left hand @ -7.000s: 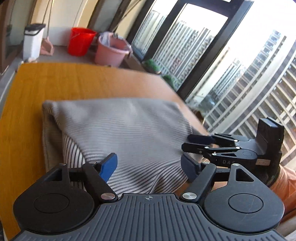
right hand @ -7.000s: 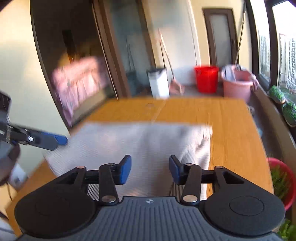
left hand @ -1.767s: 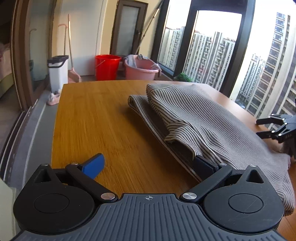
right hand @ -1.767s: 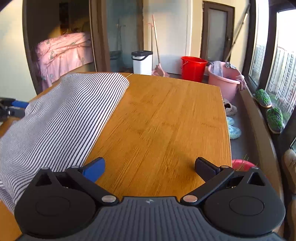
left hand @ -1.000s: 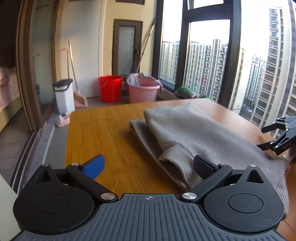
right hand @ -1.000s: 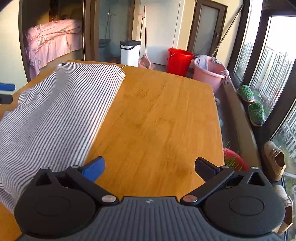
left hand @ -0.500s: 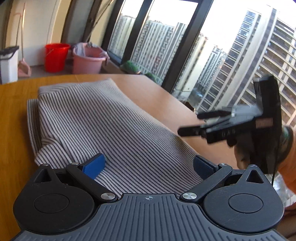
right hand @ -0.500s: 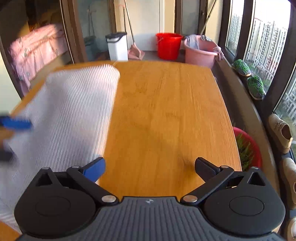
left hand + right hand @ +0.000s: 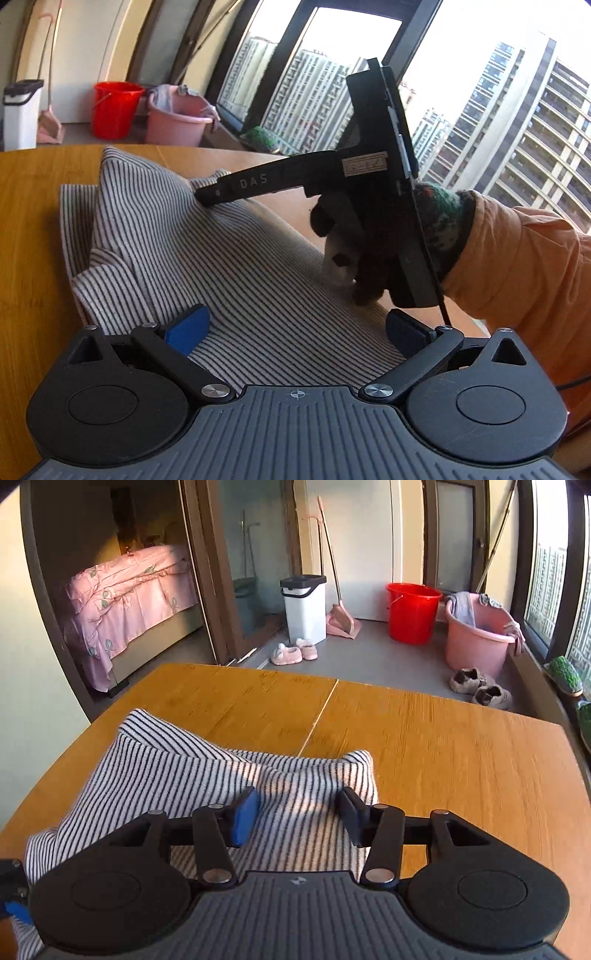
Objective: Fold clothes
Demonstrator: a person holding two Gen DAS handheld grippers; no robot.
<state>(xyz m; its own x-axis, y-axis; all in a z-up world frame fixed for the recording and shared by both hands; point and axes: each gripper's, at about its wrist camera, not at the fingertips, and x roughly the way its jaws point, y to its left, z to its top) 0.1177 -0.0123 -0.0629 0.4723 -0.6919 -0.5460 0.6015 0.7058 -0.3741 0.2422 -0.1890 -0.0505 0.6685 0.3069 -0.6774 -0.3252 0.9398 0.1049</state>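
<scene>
One striped garment (image 9: 236, 266) lies bunched on the wooden counter (image 9: 461, 753). The left view alone shows the right hand-held gripper (image 9: 207, 194) from the side, its tip resting on a raised fold, with a gloved hand (image 9: 373, 258) and orange sleeve (image 9: 517, 266) behind it. The right view alone shows that gripper's fingers (image 9: 243, 814) partly apart, straddling a ridge of cloth without pinching it. The left hand-held gripper (image 9: 295, 328) spreads wide above the cloth. Two buckets: one red (image 9: 412, 613), one pink (image 9: 476, 638).
</scene>
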